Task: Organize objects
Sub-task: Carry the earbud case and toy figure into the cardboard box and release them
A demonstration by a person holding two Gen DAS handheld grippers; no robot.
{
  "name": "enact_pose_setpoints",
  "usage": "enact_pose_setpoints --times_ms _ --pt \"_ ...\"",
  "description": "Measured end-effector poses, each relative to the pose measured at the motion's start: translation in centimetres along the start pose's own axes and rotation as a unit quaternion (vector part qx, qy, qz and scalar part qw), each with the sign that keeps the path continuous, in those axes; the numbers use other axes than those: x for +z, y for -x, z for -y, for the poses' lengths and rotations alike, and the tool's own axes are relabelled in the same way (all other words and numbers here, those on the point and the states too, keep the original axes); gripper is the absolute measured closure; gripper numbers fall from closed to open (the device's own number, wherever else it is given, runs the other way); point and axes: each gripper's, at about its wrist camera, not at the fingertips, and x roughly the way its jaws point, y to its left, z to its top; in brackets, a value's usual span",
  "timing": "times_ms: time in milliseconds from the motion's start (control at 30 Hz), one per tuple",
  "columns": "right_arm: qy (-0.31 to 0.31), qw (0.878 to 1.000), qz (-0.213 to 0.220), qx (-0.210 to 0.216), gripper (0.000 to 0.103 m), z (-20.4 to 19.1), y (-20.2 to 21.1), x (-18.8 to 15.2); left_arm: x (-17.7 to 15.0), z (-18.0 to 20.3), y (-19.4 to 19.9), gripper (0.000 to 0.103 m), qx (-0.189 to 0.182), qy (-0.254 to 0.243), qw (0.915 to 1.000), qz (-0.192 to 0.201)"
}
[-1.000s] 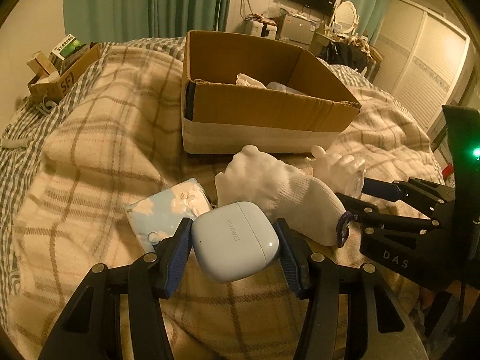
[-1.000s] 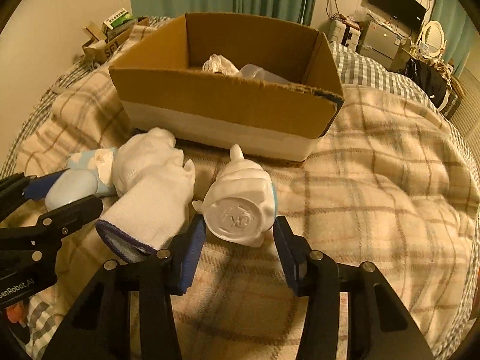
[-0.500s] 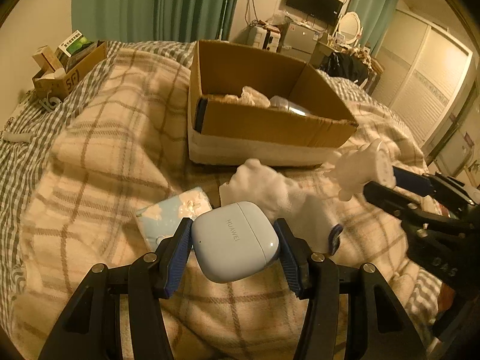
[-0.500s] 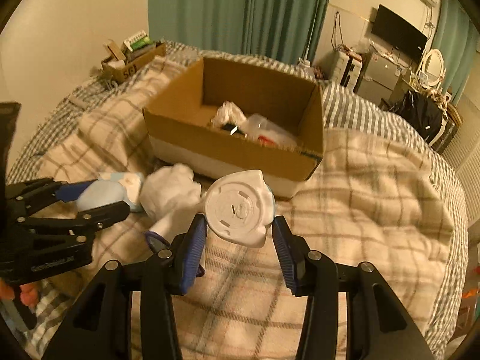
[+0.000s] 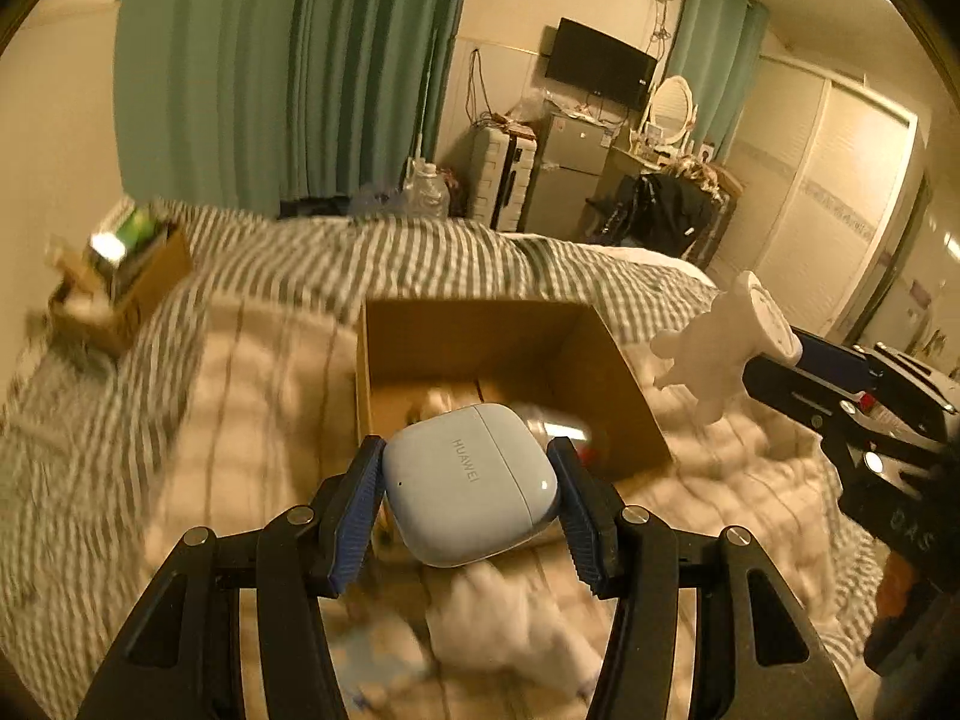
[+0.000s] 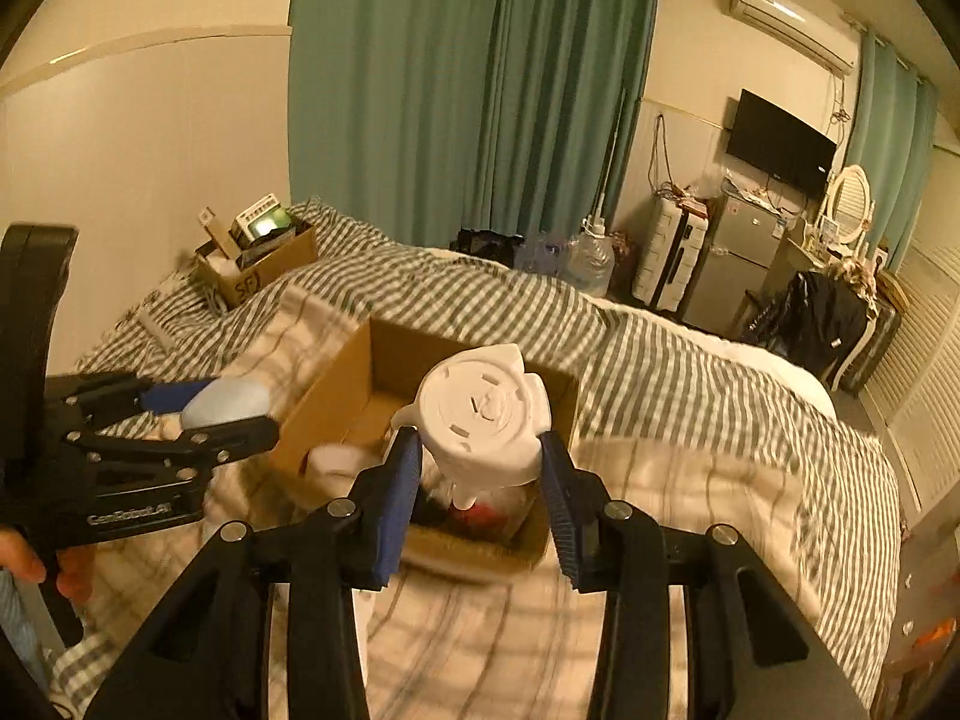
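My left gripper (image 5: 468, 510) is shut on a pale blue Huawei earbud case (image 5: 471, 483) and holds it in the air in front of the open cardboard box (image 5: 456, 336). My right gripper (image 6: 480, 492) is shut on a white figurine (image 6: 483, 420), base toward the camera, raised over the near side of the box (image 6: 336, 396). The figurine (image 5: 720, 342) also shows at the right of the left wrist view, and the case (image 6: 225, 402) at the left of the right wrist view. A white glove (image 5: 504, 624) lies on the blanket below the case.
The box holds several items, blurred (image 6: 480, 510). It sits on a plaid blanket (image 5: 240, 420) over a striped bed cover (image 6: 660, 372). A smaller cardboard box (image 6: 258, 264) of items stands at the bed's far left. A fridge (image 6: 738, 258) and suitcase stand beyond the bed.
Both grippers have risen well above the blanket and moved toward the box, carrying the earbud case and the figurine. The glove stays on the blanket.
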Motion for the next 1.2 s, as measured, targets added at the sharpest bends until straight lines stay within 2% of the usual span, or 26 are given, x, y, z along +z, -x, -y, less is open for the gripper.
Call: enact_pose_setpoints --times_ms 133,300,533,633,733,767,800,833,867,900,967,1067,1200 --pt "0.008 1.0 0.0 0.001 0.064 0.5 -2.8 2.1 2.2 0.2 -3.0 0.047 0.004 -0.009 0.9999 -0.009" --pt "0.01 1.0 -0.009 0.007 0.064 1.3 -7.1 3.3 3.0 0.2 -7.5 0.047 0.012 -0.016 0.9994 -0.03" --pt "-0.009 0.999 -0.042 0.021 0.064 2.6 -13.5 1.9 2.0 0.4 -12.3 0.047 0.01 -0.024 0.9981 -0.055" --pt "-0.022 0.999 -0.042 0.015 0.063 3.0 -14.6 0.8 1.8 0.3 -13.2 0.047 -0.003 -0.032 0.9974 -0.065" --pt "-0.028 0.999 -0.023 0.002 0.062 3.3 -14.0 0.6 1.9 0.1 -13.0 0.046 -0.012 -0.029 0.9974 -0.065" --pt "-0.03 0.999 -0.019 -0.004 0.057 3.4 -13.6 0.9 2.0 -0.1 -12.9 0.046 -0.013 -0.029 0.9972 -0.067" --pt "-0.032 0.999 -0.015 -0.007 0.053 3.7 -13.0 1.1 2.1 -0.1 -12.6 0.042 -0.014 -0.03 0.9971 -0.069" --pt "-0.037 0.999 -0.009 -0.009 0.044 3.8 -12.4 1.4 2.3 -0.1 -11.9 0.04 -0.013 -0.032 0.9973 -0.064" --pt "-0.042 0.999 0.0 -0.01 0.039 4.0 -11.4 1.8 2.4 0.0 -11.0 0.031 -0.009 -0.035 0.9978 -0.055" --pt "-0.045 0.999 0.006 -0.01 0.037 4.2 -10.5 2.2 2.6 0.2 -9.9 0.021 -0.004 -0.039 0.9982 -0.046" --pt "-0.047 0.999 0.013 -0.015 0.034 4.5 -8.7 2.9 3.0 0.4 -7.8 0.011 0.008 -0.045 0.9985 -0.029" --pt "-0.042 0.998 0.027 -0.03 0.026 4.2 -4.8 3.7 3.5 0.6 -4.6 0.004 0.02 -0.05 0.9985 -0.012" --pt "-0.034 0.998 0.042 -0.043 0.014 3.5 0.6 4.0 3.3 0.2 0.7 0.0 0.035 -0.046 0.9982 0.014"
